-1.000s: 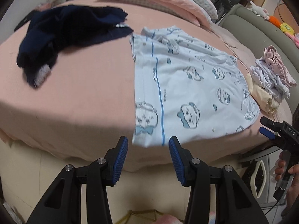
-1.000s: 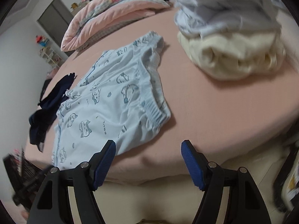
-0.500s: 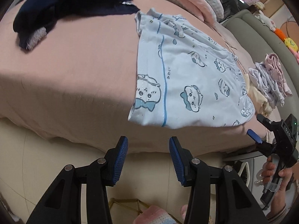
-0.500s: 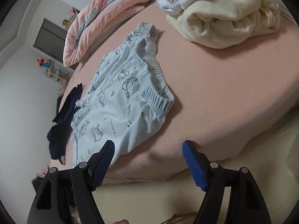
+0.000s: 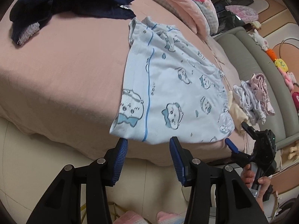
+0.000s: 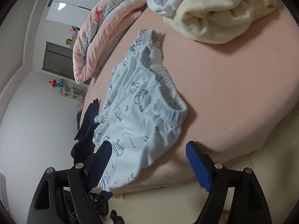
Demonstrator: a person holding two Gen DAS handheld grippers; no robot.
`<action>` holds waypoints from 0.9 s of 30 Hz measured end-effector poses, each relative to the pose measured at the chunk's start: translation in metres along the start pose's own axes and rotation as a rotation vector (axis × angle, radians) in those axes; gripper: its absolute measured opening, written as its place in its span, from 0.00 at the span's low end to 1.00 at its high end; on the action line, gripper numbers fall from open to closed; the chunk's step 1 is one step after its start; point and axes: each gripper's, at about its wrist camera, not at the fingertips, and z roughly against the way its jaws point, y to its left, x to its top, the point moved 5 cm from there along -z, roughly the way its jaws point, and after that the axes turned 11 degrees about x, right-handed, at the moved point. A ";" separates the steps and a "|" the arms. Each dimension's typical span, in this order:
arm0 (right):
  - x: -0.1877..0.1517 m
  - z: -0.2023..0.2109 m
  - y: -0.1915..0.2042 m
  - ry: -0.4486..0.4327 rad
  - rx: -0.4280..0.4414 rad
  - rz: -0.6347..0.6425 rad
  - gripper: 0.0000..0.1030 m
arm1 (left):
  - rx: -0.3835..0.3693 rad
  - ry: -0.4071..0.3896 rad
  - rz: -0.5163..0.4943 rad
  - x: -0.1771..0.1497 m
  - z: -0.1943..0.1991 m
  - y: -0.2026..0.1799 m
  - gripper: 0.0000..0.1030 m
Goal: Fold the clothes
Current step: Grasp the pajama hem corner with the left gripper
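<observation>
The left gripper (image 5: 148,146) hangs just off the bed's near edge with its blue ribbed pads parted at a middling gap and nothing between them; the hem of the pale blue cotton pyjama shorts printed with cartoon animal faces (image 5: 168,93) lies just beyond the tips, at twelve o'clock. The right gripper (image 6: 149,153) has its jaws opening, already wide, and they grip nothing: in its own view the shorts' near side fold (image 6: 142,130) sits between and past the pads, untouched as far as can be seen. From the left wrist view this same gripper (image 5: 235,138) shows at four o'clock, held by a hand (image 5: 256,183), close to the elastic waistband corner.

Small dark lettering runs beside the blue side stripe on the shorts (too small to read), and no brand mark can be made out on either tool.

The shorts lie flat on the pink bedsheet (image 5: 56,74), waistband to the right. At ten o'clock in the left view sprawls a crumpled navy garment (image 5: 65,3). At three o'clock sits a small stack of folded white, lilac and cream clothes (image 5: 250,97); the cream knit piece (image 6: 220,15) fills the right view's one o'clock. A folded pink quilt (image 6: 104,35) lies at the bed's far side.
</observation>
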 end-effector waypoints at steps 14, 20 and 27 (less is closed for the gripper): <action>0.016 -0.025 0.002 0.005 0.049 -0.027 0.79 | -0.165 0.049 0.230 0.001 -0.020 0.018 0.46; 0.021 -0.028 -0.004 -0.009 0.080 -0.072 0.79 | -0.212 0.040 0.316 0.006 -0.019 0.021 0.51; 0.024 -0.030 -0.002 -0.011 0.088 -0.078 0.79 | -0.331 0.002 0.373 0.014 -0.006 0.018 0.52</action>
